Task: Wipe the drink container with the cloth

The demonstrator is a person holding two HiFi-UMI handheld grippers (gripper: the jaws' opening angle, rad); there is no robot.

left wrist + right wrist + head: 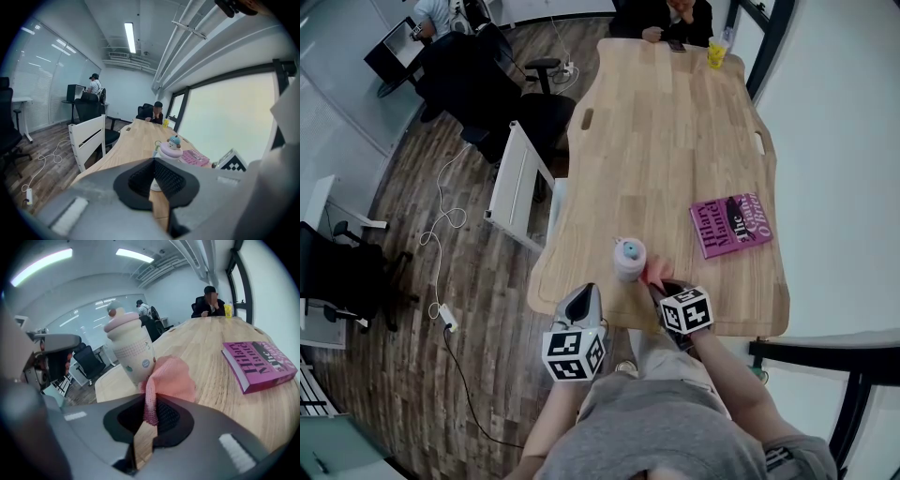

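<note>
Pink mesh cloth (171, 378) — clamped, right claw (151, 411) | left claw (152, 180) closed, empty | cup (131, 352) upright

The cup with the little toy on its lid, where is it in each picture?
Head view: the cup stands by the table's near edge, low centre.
Left gripper view: cup at centre, just beyond the shut jaws.
Right gripper view: cup left of centre, behind the pink cloth.
Shared landmark: the pink book, right of the cup in every view.
</note>
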